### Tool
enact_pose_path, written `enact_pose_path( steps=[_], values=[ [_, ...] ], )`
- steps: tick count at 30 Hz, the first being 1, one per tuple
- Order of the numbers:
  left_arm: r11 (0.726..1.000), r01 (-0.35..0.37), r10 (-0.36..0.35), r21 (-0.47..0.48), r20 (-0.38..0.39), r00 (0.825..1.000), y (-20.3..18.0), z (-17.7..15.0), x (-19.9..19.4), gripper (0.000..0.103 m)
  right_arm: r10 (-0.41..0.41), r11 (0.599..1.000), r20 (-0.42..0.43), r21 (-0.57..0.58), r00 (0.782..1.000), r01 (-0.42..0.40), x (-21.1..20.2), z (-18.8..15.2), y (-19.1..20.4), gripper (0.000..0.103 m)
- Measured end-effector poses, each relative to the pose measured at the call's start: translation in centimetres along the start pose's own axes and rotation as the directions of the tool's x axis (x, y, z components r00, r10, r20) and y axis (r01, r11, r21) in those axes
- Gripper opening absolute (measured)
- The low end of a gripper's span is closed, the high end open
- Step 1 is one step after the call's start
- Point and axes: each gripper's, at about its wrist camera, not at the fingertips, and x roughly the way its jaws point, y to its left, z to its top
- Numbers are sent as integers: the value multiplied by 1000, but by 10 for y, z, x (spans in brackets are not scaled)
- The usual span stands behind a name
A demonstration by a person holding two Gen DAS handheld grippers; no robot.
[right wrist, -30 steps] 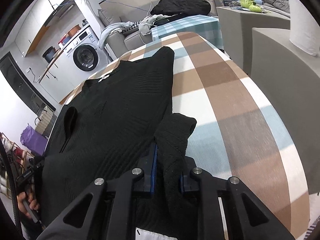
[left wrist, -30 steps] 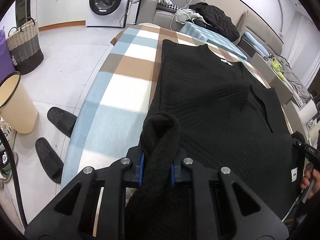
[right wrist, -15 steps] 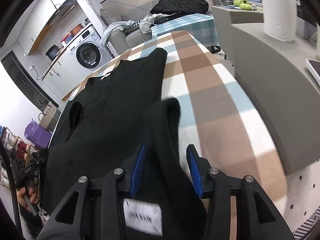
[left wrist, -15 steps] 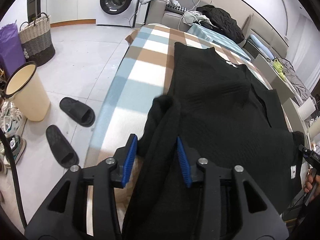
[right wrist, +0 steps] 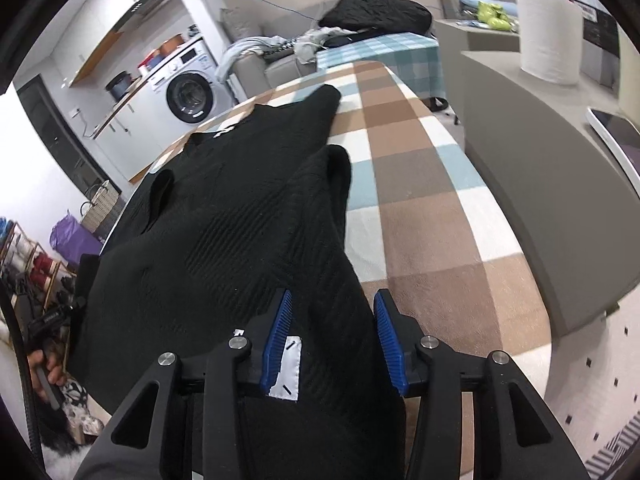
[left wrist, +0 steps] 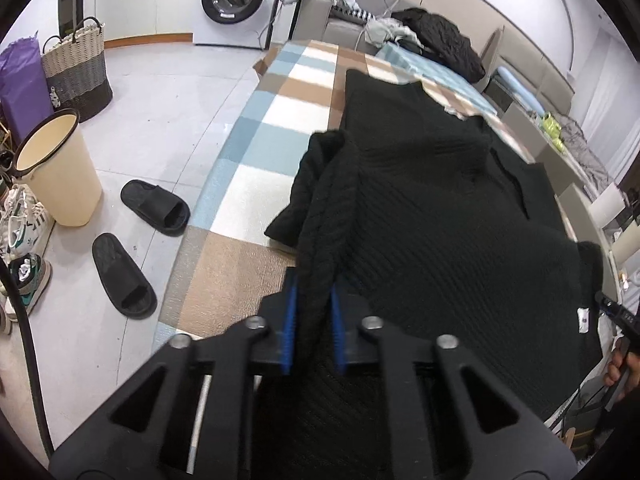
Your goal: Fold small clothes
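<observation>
A black knit sweater (left wrist: 432, 208) lies spread over a checked cloth (left wrist: 264, 148) of brown, blue and white squares, stretching away straight ahead of both grippers, with its near end drawn back in between their fingers. Ahead of the left gripper (left wrist: 313, 312), a bunched fold of the sweater rises from the blue pads (left wrist: 289, 320) and runs forward and slightly left, ending in a rounded hump that rests on the flat body of the garment. The left gripper is clamped on this fold, the two pads pressed against the knit from either side with only the thickness of the fabric between them. In the right wrist view, the sweater (right wrist: 240, 216) fills the space ahead and to the left of the right gripper (right wrist: 332, 332), and a white label (right wrist: 286, 368) sits just by the inner face of its left pad. The right gripper's fingers (right wrist: 388, 340) stand well apart; the fabric passes between them, touching the left pad, while the right pad stands clear of the knit over the checked cloth (right wrist: 424, 216). Left of the left gripper, on the floor, lie two black slippers (left wrist: 156, 208), a cream bin (left wrist: 60, 172) and a woven basket (left wrist: 78, 68).
</observation>
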Motion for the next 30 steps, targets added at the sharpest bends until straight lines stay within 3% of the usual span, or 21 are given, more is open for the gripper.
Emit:
enact_pose_path(
  steps=[2,3,4,10,14,17,24,30],
  values=[
    [1000,3,-3,4,21,1000,-1,2,-7,6,3,1000,-5,-12,1000,-3,4,0,1,29],
    [1000,4,-4,8,34,999,-2,2,-11,5,-1,1000,-4,-26,1000,1,5,0,2,11],
    [1000,6,-6,13,48,999,-3,2,-17,5,10,999,0,-43,1000,-10,3,0,5,5],
    [1000,19,-23,25,148,989,-7,16,-49,4,90,992,164,-103,982,-73,-41,13,20,4],
    [1000,24,-27,17,209,977,-9,41,-56,4,88,995,277,-78,957,-69,-56,33,27,4],
    [1000,28,-30,11,240,970,-11,66,-51,4,74,997,310,-41,948,-64,-51,52,29,4],
    [999,47,-48,5,170,984,-11,124,9,4,0,997,255,78,967,-20,-1,92,24,4],
    [1000,16,-15,-17,69,998,-8,135,65,5,-51,990,141,141,989,31,45,104,12,5]
  ],
)
